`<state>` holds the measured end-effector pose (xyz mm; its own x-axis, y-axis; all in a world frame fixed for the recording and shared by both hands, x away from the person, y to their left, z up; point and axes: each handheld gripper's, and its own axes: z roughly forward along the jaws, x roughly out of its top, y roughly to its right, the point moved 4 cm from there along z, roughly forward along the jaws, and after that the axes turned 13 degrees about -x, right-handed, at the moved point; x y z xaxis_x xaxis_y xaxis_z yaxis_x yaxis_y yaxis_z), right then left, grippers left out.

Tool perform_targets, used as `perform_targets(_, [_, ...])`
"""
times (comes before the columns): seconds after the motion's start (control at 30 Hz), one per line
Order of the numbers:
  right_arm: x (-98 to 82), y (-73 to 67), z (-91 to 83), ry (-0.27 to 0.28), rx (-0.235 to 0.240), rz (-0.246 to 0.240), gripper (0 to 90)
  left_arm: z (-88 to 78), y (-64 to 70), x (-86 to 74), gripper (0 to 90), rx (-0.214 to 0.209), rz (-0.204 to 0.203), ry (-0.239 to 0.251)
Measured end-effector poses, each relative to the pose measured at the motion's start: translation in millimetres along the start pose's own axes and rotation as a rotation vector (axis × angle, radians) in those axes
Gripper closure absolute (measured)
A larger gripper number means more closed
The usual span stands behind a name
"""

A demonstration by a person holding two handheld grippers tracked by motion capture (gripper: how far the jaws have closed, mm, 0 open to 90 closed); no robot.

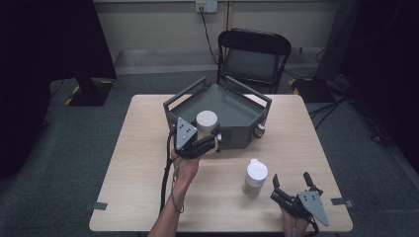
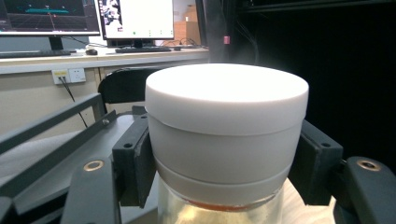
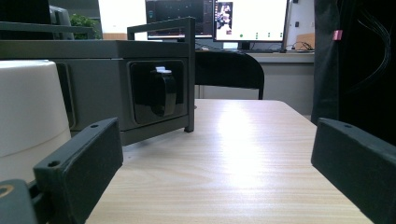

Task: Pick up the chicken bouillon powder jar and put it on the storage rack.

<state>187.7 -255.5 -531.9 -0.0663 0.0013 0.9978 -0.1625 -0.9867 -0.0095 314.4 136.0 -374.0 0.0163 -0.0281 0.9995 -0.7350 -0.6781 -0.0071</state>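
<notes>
The left hand-held gripper [image 1: 207,143] clamps its jaws around a white-lidded jar [image 1: 207,122], held just at the near edge of the dark grey tray [image 1: 237,106] on the wooden counter [image 1: 138,163]. In the left gripper view the jaws press the jar's [image 2: 226,135] lid from both sides. The right hand-held gripper [image 1: 292,186] rests low at the counter's near right, jaws spread wide with nothing between them. A second white-lidded jar [image 1: 255,177] stands just left of it, apart from the tray.
</notes>
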Motion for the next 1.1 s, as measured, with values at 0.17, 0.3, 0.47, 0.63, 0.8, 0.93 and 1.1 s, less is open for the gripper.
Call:
perform_targets(0.17, [0.0, 0.0, 0.0, 0.000, 0.000, 0.000, 1.0, 5.9, -6.3, 11.0, 34.3, 0.015, -0.013, -0.003])
perform_targets(0.3, [0.0, 0.0, 0.0, 0.000, 0.000, 0.000, 1.0, 12.3, -11.2, 20.8, 34.3, 0.030, -0.013, -0.015])
perform_targets(0.47, [0.0, 0.0, 0.0, 0.000, 0.000, 0.000, 1.0, 18.5, -14.2, 31.5, 34.2, 0.044, -0.011, -0.022])
perform_targets(0.63, [0.0, -0.1, -0.1, 0.000, -0.001, 0.000, 1.0, 22.6, -14.1, 40.8, 34.2, 0.055, 0.009, -0.038])
perform_targets(0.8, [0.0, -0.1, -0.1, 0.000, -0.001, -0.001, 1.0, 29.0, -19.5, 46.9, 34.3, 0.073, 0.001, -0.040])
perform_targets(0.93, [0.0, -0.1, -0.1, 0.000, -0.001, 0.000, 1.0, 37.0, -25.5, 50.4, 34.3, 0.091, -0.006, -0.046])
perform_targets(1.1, [0.0, 0.2, -0.1, 0.000, 0.001, 0.000, 1.0, 49.0, -30.3, 49.5, 34.3, 0.124, -0.018, -0.047])
